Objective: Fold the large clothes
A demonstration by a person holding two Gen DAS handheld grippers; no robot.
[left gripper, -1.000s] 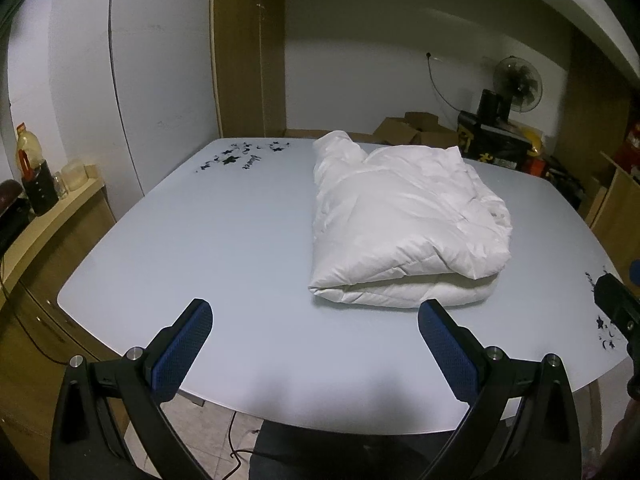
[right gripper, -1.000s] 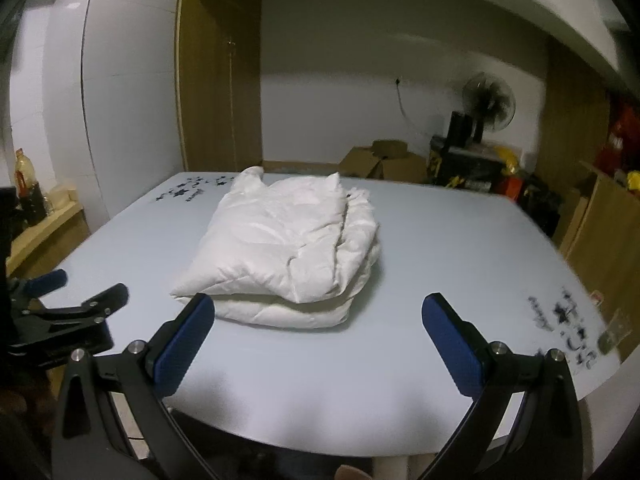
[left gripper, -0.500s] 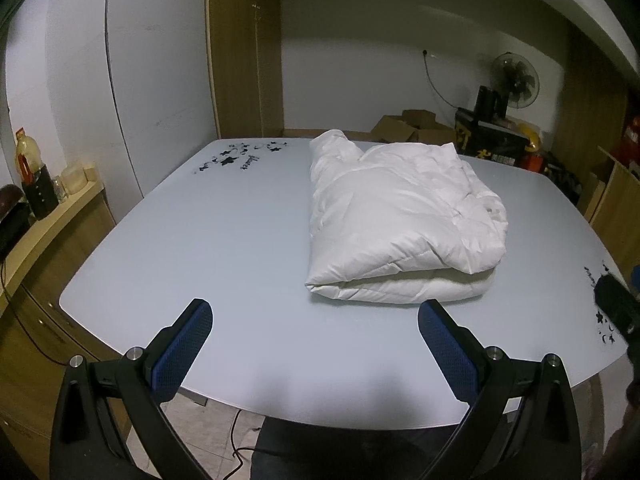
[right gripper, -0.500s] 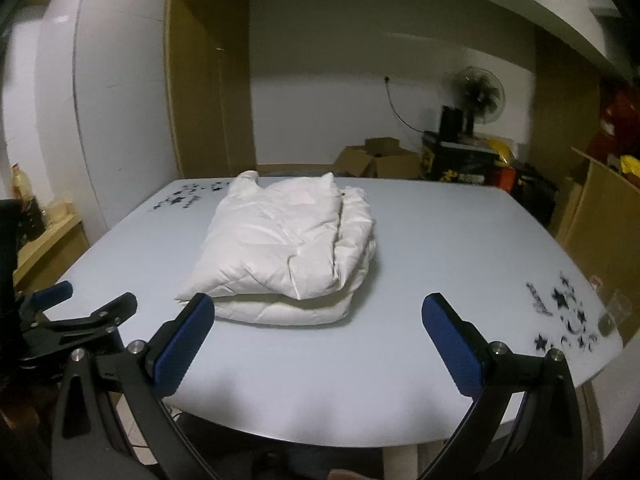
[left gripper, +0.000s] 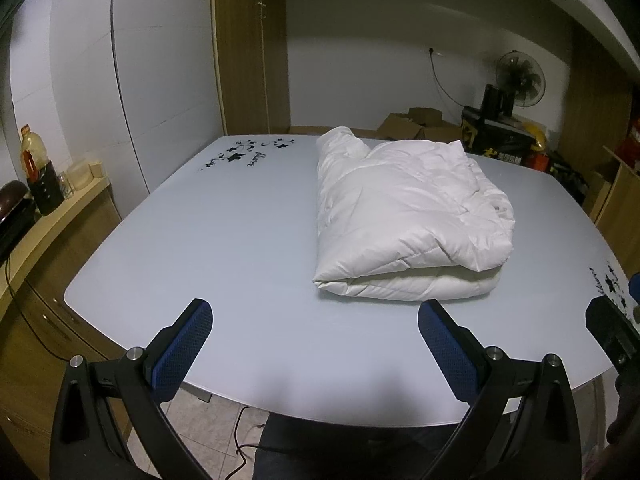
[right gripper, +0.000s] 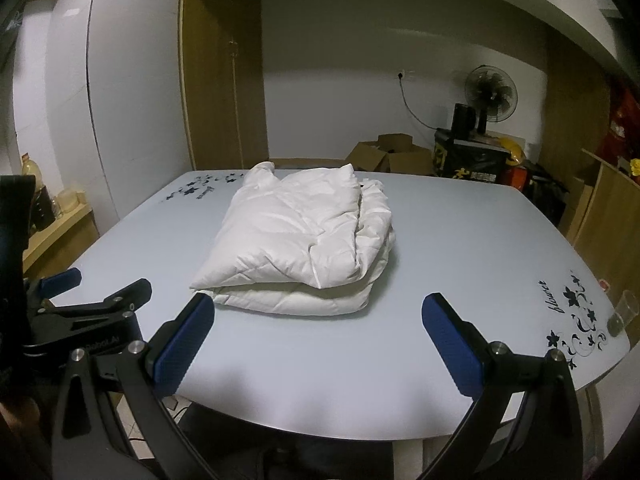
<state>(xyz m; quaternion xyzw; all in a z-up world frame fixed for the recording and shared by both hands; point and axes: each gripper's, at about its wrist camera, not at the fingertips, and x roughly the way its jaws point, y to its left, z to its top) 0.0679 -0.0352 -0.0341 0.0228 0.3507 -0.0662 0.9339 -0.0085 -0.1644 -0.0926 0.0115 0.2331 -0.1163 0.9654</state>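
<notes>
A white puffy garment [left gripper: 408, 216] lies folded in a thick bundle on the pale blue-grey table [left gripper: 224, 248]; it also shows in the right wrist view [right gripper: 300, 244]. My left gripper [left gripper: 316, 332] is open and empty, held back over the table's near edge, left of the bundle's front. My right gripper [right gripper: 318, 332] is open and empty, just in front of the bundle. The left gripper also shows at the left of the right wrist view [right gripper: 92, 300].
Black flower decals mark the table corners [right gripper: 572, 320]. A small clear cup [right gripper: 622, 314] stands at the right edge. A wooden counter with bottles [left gripper: 36, 176] is at left. Cardboard boxes [right gripper: 388, 156], a fan [right gripper: 490, 96] and shelves stand beyond the table.
Both grippers have drawn back and risen a little from the table, so the bundle sits slightly farther away. The bundle has not moved. Both stay open.
</notes>
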